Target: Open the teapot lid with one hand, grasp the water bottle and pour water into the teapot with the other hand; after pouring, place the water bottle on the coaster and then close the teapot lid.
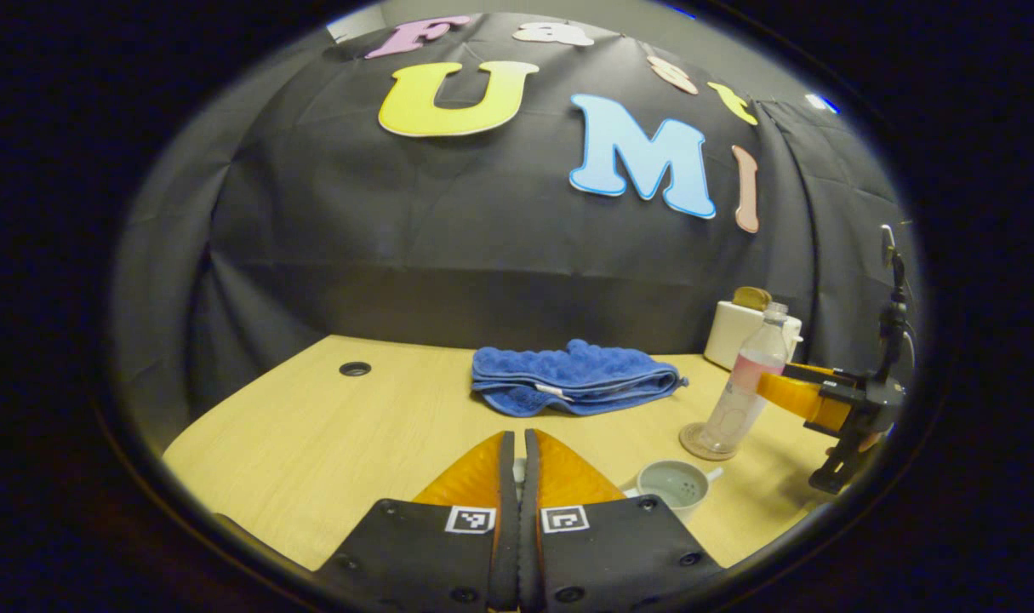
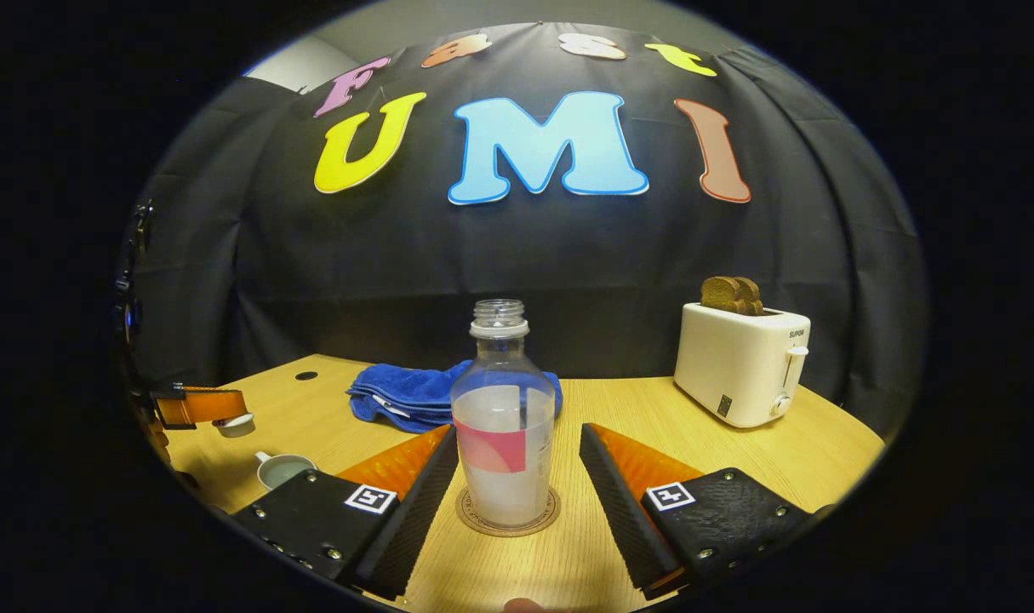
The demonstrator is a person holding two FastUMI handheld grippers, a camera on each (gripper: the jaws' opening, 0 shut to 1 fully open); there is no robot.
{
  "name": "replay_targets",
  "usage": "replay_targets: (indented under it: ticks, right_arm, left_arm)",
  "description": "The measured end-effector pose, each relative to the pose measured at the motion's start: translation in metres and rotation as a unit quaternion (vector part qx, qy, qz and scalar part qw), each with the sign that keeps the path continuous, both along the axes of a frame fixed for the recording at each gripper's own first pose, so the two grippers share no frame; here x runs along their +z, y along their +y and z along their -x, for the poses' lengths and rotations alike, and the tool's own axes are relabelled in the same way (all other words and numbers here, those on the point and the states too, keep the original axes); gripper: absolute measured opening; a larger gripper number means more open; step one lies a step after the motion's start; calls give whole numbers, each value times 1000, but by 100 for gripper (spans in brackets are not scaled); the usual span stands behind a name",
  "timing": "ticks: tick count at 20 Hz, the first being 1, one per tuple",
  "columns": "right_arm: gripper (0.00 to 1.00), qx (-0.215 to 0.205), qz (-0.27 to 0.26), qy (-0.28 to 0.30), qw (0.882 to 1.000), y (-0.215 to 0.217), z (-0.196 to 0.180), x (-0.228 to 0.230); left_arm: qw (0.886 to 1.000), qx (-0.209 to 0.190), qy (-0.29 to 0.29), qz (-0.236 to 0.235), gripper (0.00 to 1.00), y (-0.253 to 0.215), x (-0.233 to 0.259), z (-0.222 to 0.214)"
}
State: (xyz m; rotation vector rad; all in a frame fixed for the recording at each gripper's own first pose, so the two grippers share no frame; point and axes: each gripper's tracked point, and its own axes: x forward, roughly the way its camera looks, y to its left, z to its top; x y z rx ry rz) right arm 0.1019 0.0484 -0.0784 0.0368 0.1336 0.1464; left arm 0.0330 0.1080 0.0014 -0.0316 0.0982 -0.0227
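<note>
A: Water bottle stands upright on the coaster, uncapped, partly full, between the fingers of the right claw, which are spread apart with a gap on each side.

B: And the teapot?

A: Teapot sits open on the surface, well to the left of the bottle. In the right gripper view, the left claw holds a small white piece just above it; I judge that to be the lid, with the fingers closed on it.

B: So closing the pot is what remains?

A: I'd judge so. Draw the right claw straight back without brushing the bottle, then lower the lid level and centred over the opening before letting go.

B: Anything nearby?

A: A blue towel behind the bottle and a toaster to the right, both apart from it.
</note>
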Motion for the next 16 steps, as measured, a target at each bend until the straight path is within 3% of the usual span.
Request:
replay_targets:
  ticks: [9,16]
  right_arm:
    - [91,-18,-23,-17,999,-33,20,4]
    - [91,-46,-28,-28,998,-65,37,8]
  left_arm:
    - [997,-73,-28,-24,6,-89,11,-1]
    - [995,-87,-6,-50,5,-121,-9,-4]
